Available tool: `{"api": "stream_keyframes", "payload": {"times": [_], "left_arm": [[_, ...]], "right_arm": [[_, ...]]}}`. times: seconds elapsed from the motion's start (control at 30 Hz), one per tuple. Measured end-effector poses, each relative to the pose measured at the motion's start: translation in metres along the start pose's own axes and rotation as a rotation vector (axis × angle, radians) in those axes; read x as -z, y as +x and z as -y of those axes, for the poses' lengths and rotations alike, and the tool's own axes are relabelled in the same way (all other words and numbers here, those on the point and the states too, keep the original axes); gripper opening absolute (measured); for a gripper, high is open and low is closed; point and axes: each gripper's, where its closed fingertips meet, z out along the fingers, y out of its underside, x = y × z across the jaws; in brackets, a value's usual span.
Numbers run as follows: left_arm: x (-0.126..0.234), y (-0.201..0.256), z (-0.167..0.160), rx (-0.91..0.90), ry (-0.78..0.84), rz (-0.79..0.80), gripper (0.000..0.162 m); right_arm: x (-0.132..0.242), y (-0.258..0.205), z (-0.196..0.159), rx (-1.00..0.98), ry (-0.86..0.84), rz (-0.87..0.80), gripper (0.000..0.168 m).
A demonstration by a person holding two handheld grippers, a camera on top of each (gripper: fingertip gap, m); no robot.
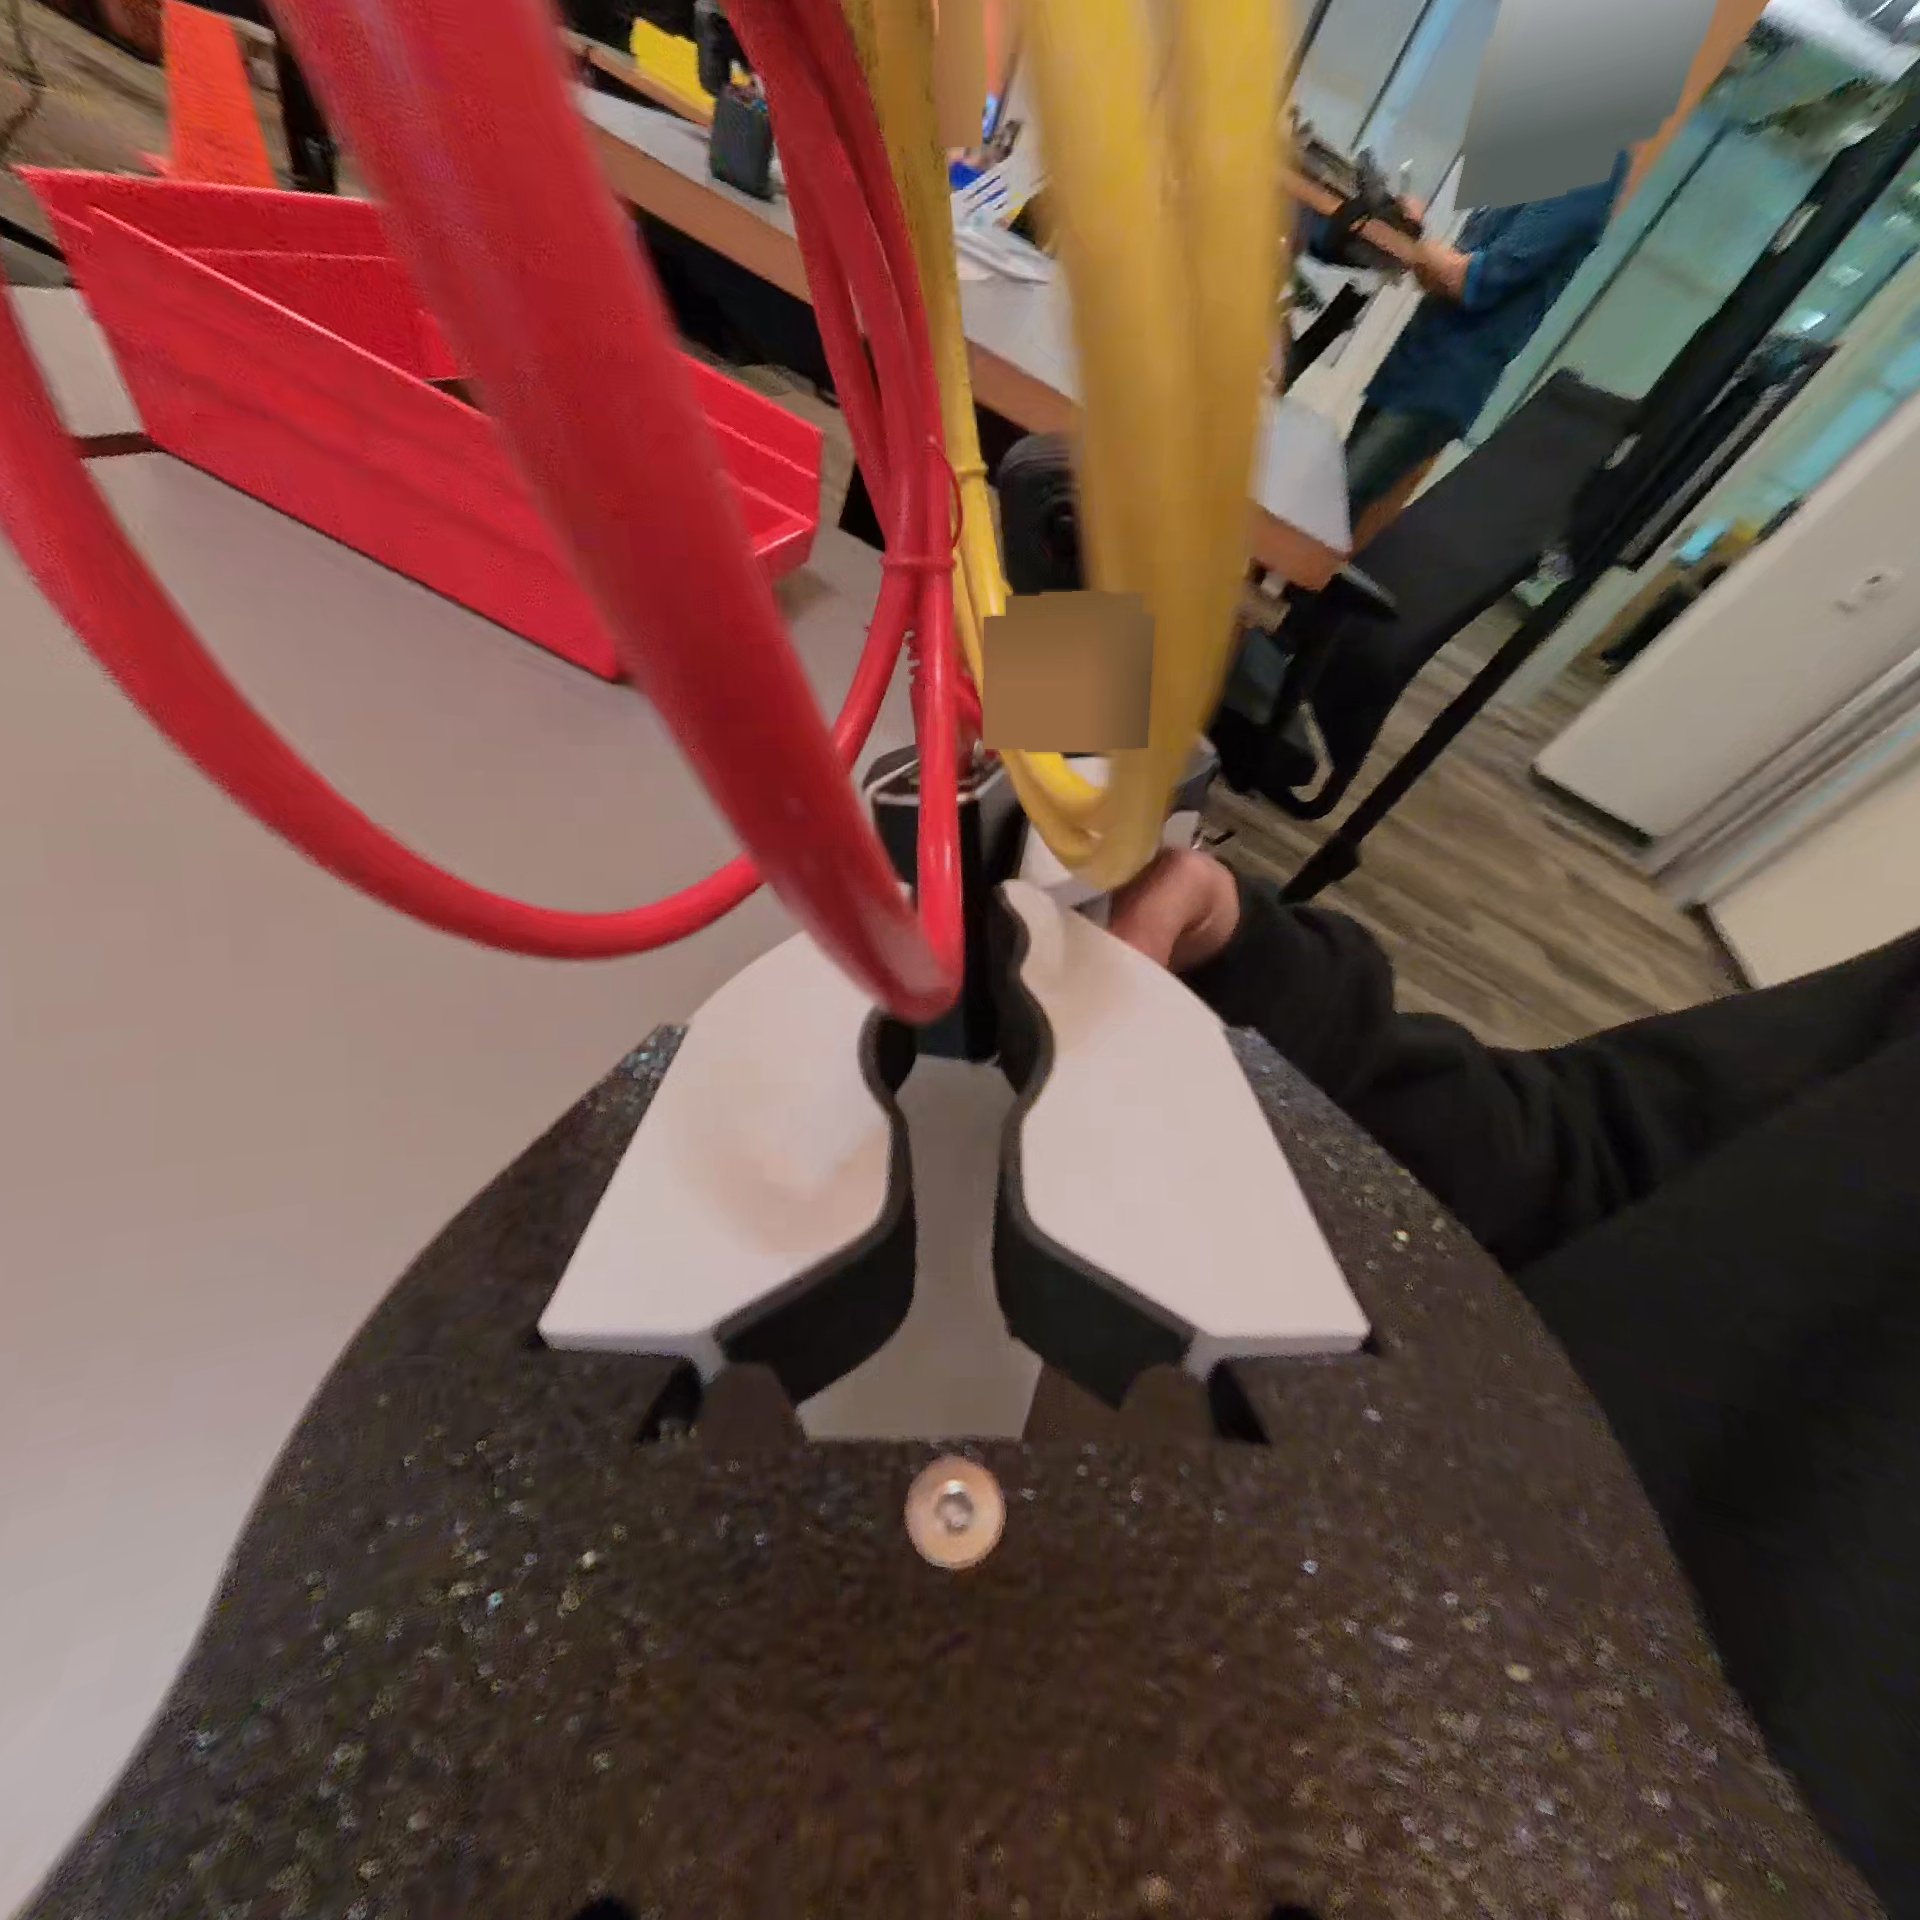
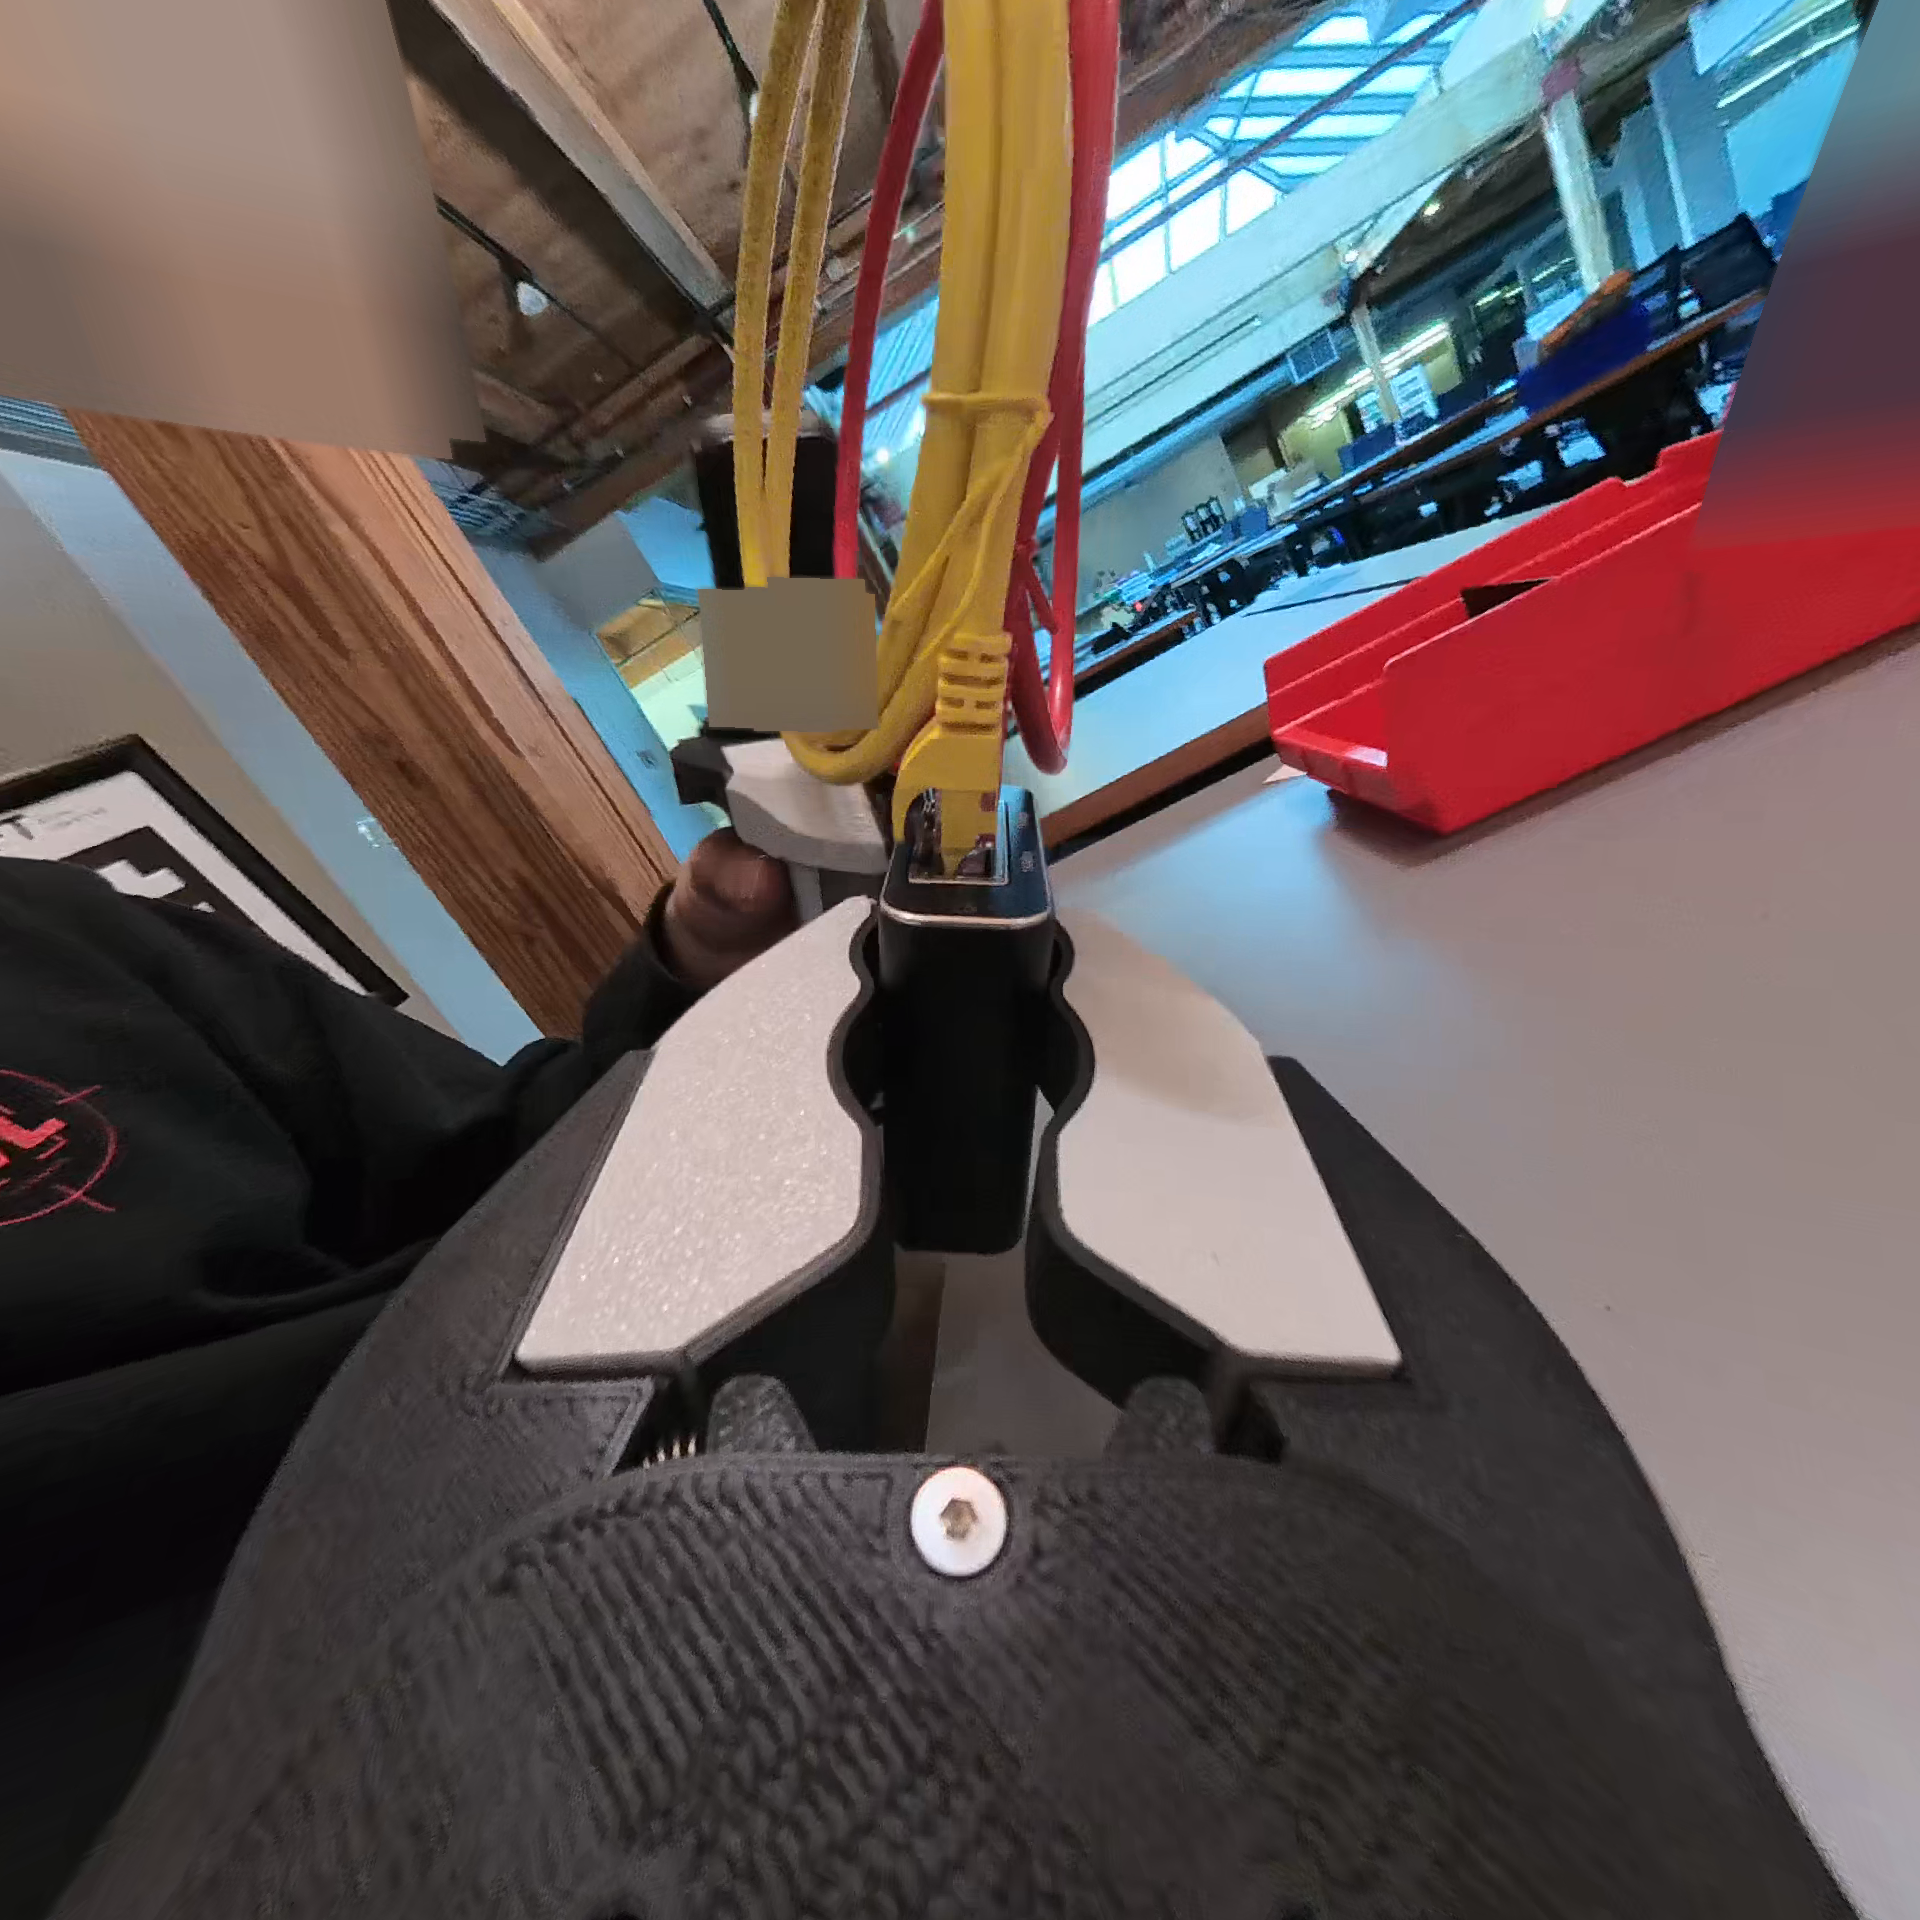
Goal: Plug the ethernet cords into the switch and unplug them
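- right gripper [image 2: 961,1023] is pinching the black switch [image 2: 961,1070] by its body, lifted above the grey desk [image 2: 1507,1039], port end pointing away from my camera.
- yellow cord [image 2: 997,312]: its plug [image 2: 961,769] sits in a port on the switch's far end and looks seated, so i judge that insertion done.
- left gripper [image 1: 961,997] is pressed in around the looped red cord [image 1: 582,416] right at the switch [image 1: 940,831]; i cannot tell whether it grips the cable, the plug, or the switch edge.
- red cord: a port next to the yellow plug looks empty from the right wrist view, so i judge red is not yet in; unplugging is all still to do.
- hidden or unclear: the red plug is not visible in either view; the port row is mostly covered by the yellow boot; both cords run out of the top of the pictures; the near loops are blurred in the left view.
- red bins [image 2: 1558,675] sit on the desk, well apart from the switch.
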Motion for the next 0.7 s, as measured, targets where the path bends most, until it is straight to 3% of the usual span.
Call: {"api": "stream_keyframes", "payload": {"times": [0.1,0.3,0.47,0.7], "left_arm": [[-0.008,0.001,0.001,0.048,0.030,-0.025,0.022],[-0.004,0.007,0.017,0.003,0.141,-0.043,0.018],[-0.004,0.007,0.009,-0.110,0.038,0.018,0.014],[-0.003,0.000,-0.011,-0.032,-0.077,0.073,0.025]], "right_arm": [[-0.005,-0.007,-0.004,0.019,-0.020,0.045,0.027],[-0.004,-0.012,-0.015,0.018,-0.098,0.079,0.027],[-0.008,-0.015,-0.014,0.035,-0.094,0.087,0.027],[0.000,-0.003,0.001,0.059,0.004,0.009,0.027]]}}
